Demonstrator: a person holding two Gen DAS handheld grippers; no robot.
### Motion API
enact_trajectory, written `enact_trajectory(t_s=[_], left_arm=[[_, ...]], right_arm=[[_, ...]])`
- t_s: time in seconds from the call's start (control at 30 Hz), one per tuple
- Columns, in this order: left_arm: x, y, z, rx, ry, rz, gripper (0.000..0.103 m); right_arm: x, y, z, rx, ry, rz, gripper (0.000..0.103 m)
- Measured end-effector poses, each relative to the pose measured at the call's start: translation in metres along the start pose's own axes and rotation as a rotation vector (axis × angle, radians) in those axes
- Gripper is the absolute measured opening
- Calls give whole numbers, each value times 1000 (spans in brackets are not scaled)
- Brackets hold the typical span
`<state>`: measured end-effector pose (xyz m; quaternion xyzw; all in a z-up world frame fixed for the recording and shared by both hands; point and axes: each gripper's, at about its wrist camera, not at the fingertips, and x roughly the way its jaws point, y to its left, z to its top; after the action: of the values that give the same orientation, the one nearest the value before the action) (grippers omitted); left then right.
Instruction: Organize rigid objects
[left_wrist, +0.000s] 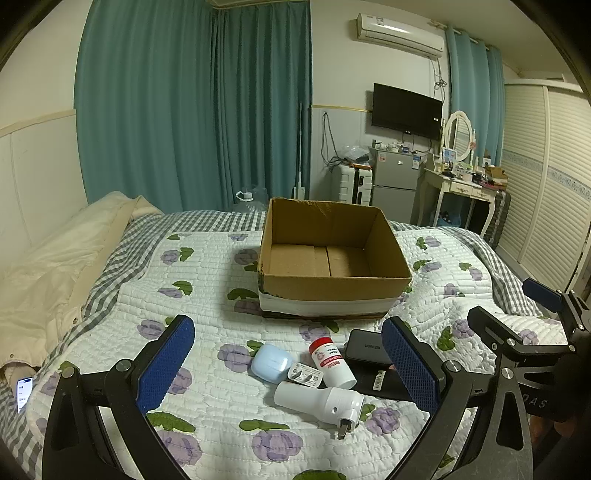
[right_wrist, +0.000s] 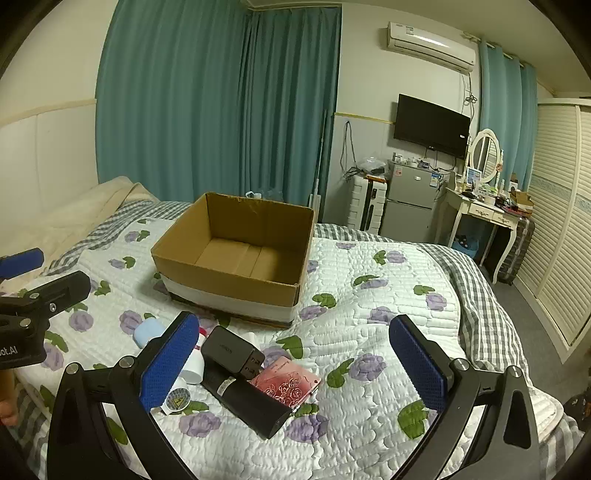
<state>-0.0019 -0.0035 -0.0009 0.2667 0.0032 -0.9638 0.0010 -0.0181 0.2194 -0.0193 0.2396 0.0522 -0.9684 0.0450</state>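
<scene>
- Brown corrugated cardboard box (left_wrist: 334, 254), open-topped and with nothing visible inside, stands on the quilt at twelve o'clock from the left gripper; it is the likely destination, and nothing has gone into it yet.
- White, pale blue and black items lie in a tight cluster at six o'clock from the box: a pale blue earbud case (left_wrist: 271, 362), a small white packet (left_wrist: 305, 374) touching it, a red-capped white bottle (left_wrist: 331, 363) on its side, a white plug adapter (left_wrist: 321, 402) with prongs toward the camera, a black UGREEN charger (right_wrist: 232, 351), a black cylinder (right_wrist: 245, 400) and a pink rose-patterned case (right_wrist: 286, 382) partly under it.
- Left gripper (left_wrist: 288, 365) hovers over the cluster, jaws spread wide, holding nothing; the earbud case and bottle sit between its blue pads.
- Right gripper (right_wrist: 293, 363) is likewise spread and empty, with the charger and pink case at its ten o'clock.
- Judged best practice: take an outlying piece first, such as the earbud case, so neighbours are not dragged along.
- Close across the narrow sides; the rounded shell and the bottle may slip or roll on the soft quilt (left_wrist: 207, 280).
- Lift clear of the box's near wall before lowering.
</scene>
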Motion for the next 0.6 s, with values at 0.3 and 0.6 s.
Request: enact_trajectory(t_s=[0.3,0.6], left_arm=[[1,2,-2,3,-2,6,103],[0,1,-3,5,-1,6,103]], right_arm=[[0,1,-1,-5,5,5,103],[2,2,-1,-9,10,8,103]])
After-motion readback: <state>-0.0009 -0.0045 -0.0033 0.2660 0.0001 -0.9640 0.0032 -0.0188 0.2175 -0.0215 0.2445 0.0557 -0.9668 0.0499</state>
